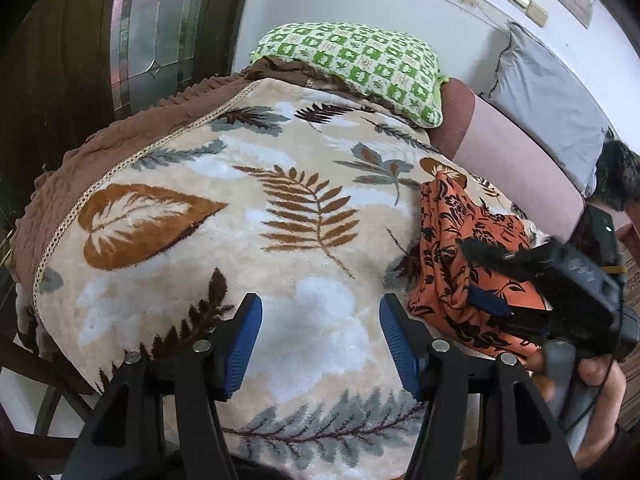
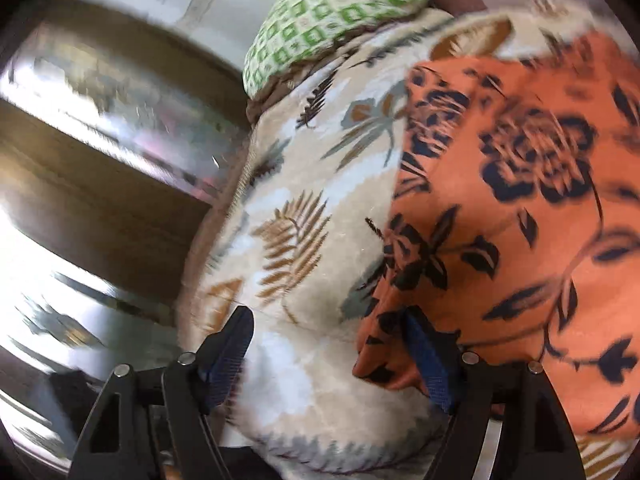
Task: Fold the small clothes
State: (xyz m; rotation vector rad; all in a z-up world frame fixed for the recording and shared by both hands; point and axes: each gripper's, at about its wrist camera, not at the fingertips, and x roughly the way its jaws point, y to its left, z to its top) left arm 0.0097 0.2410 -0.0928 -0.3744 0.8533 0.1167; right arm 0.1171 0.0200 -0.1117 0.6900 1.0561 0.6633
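An orange garment with a dark flower print [image 1: 448, 216] lies bunched on the leaf-patterned blanket [image 1: 240, 208] at the right. My left gripper [image 1: 320, 308] hovers open over bare blanket to the left of the garment, with nothing between its blue pads. In the right wrist view, which is blurred, the garment [image 2: 520, 200] fills the right side. My right gripper [image 2: 326, 320] is open there; the garment's lower edge drapes over its right finger [image 2: 428, 352] and its left finger stands free over the blanket [image 2: 304, 216]. In the left wrist view, a hand holds the right gripper [image 1: 480, 276] at the garment.
A green checked pillow [image 1: 352, 60] lies at the far end of the bed, and a pink bolster [image 1: 512, 164] and grey pillow [image 1: 548, 104] line the wall at the right. A brown quilted cover [image 1: 120, 136] hangs off the left edge. A dark wooden door with glass panes [image 1: 152, 32] stands beyond.
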